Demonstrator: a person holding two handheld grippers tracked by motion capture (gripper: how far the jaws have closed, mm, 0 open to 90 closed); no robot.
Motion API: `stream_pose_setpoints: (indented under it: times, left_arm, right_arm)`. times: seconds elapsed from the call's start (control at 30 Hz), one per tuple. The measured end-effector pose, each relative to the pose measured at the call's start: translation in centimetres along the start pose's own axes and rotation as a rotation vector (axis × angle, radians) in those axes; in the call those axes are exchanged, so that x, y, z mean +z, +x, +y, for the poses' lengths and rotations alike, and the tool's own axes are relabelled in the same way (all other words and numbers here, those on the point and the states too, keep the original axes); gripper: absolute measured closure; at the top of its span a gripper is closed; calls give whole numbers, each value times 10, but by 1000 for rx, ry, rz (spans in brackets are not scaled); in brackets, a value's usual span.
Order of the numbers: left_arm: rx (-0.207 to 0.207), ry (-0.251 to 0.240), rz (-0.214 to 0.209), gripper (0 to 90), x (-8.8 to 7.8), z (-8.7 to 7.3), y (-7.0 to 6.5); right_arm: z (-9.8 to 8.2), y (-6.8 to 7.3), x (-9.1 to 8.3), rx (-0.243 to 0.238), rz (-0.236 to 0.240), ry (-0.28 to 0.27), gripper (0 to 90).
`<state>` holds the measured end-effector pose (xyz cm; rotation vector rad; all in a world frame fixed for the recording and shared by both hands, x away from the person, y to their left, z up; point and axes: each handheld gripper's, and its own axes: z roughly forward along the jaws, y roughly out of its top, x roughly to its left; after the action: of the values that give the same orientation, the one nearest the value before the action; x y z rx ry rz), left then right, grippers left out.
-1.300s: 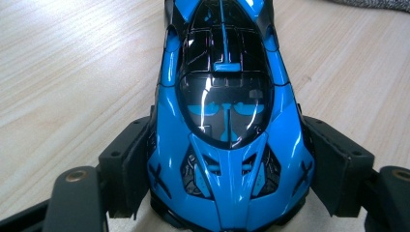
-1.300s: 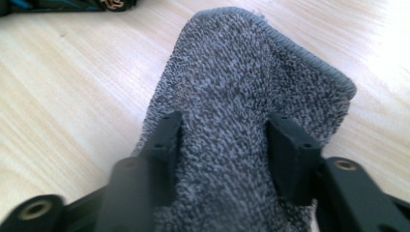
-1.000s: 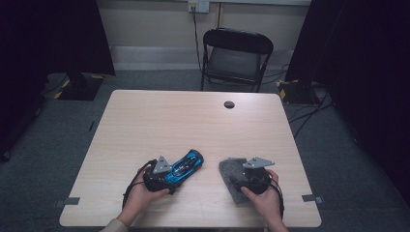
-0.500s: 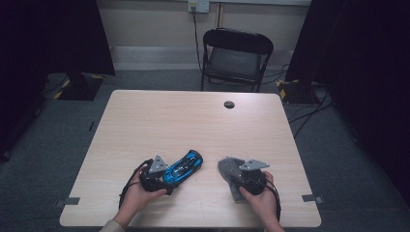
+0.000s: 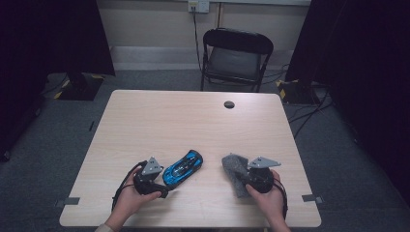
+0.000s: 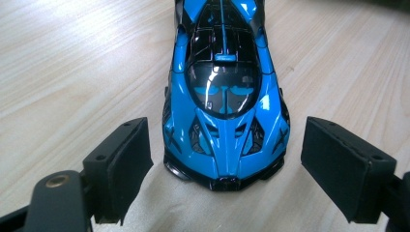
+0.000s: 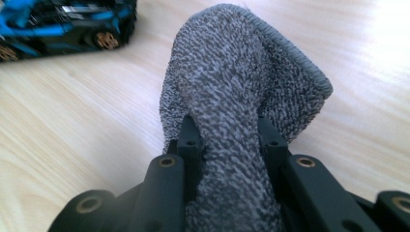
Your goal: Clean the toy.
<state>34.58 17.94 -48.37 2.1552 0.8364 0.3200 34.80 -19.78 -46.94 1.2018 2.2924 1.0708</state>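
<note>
Left gripper (image 5: 167, 186) spread, straddling nose of blue toy car (image 5: 183, 167) on table (image 5: 193, 121), long axis slanting away up-right; right gripper (image 5: 244, 179) pinching grey cloth (image 5: 234, 169), near car's right | left gripper view: car (image 6: 223, 92) dead ahead, pads (image 6: 128, 162) apart from it | right gripper view: cloth (image 7: 241, 121) clamped, car (image 7: 63, 26) upper left.
</note>
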Motion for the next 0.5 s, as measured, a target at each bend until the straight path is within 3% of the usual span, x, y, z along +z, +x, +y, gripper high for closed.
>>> stream_pose_setpoints:
  times: [0.13, 0.5]
  left_arm:
    - [-24, -5, -3, 179, 3, -2, 1]
    - [-19, -4, -8, 180, 6, -3, 0]
  right_arm:
    - [4, 1, -5, -10, 8, -2, 704]
    - [18, 8, -7, -37, 37, -28, 707]
